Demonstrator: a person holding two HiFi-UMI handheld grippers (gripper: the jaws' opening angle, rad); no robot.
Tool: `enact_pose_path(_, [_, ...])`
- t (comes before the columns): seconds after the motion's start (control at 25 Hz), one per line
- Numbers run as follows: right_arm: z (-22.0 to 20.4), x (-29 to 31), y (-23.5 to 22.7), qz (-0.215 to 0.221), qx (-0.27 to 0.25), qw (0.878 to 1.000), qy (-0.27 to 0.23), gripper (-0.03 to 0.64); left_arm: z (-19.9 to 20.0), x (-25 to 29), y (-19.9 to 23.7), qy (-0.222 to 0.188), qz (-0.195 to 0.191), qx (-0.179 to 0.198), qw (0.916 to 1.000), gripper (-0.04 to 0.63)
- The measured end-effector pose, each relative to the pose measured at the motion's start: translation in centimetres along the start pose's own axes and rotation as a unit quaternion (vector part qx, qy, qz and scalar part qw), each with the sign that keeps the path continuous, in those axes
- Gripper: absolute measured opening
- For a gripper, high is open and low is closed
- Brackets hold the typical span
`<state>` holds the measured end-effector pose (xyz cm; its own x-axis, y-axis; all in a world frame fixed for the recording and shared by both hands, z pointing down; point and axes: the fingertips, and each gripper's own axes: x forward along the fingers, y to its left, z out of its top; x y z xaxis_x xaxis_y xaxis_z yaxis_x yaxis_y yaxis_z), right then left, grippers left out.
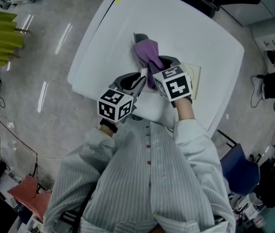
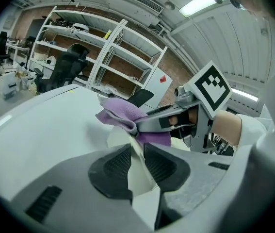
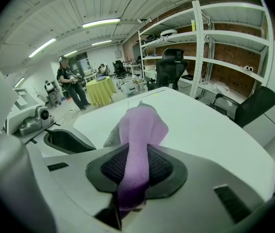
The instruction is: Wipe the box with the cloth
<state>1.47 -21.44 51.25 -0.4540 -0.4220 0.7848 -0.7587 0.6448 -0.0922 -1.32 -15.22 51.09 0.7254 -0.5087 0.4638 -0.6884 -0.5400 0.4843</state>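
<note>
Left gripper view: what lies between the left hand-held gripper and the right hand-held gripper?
The pale edge of the box, clamped by the left hand-held gripper, then the purple cloth gripped by the right hand-held gripper; this view shows both.

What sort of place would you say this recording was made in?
Most likely a lab or workshop: open metal shelving against a brick wall, an office chair, a big white table, and loose cables on the floor.

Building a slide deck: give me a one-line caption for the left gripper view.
Left gripper clamps a thin cream box wall; right gripper holds a soft purple cloth against it.
</note>
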Motion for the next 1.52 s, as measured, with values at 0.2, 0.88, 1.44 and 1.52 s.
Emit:
enact_pose_path(0.2, [-1.6, -1.1, -1.4, -0.018, 0.013, 1.0, 0.013, 0.091, -0.1, -0.1, -0.1, 0.009, -0.006, -0.001, 0.9999, 0.071])
enact_pose_path(0.88, [-4.7, -4.8, -4.4, -0.081, 0.018, 0.996, 0.026, 0.092, 0.0, 0.0, -0.7, 0.017, -0.006, 0.015, 0.9997, 0.072])
enact_pose_path(1.44, [-9.3, -8.8, -10.6, -0.195, 0.034, 0.977, 0.073, 0.091, -0.1, 0.0, -0.4, 0.02, -0.011, 0.02, 0.9995, 0.074])
enact_pose_path(1.52, [-9.6, -9.2, -10.9, -0.202, 0.039, 0.976, 0.073, 0.091, 0.0, 0.0, -0.4, 0.021, -0.011, 0.02, 0.9995, 0.074])
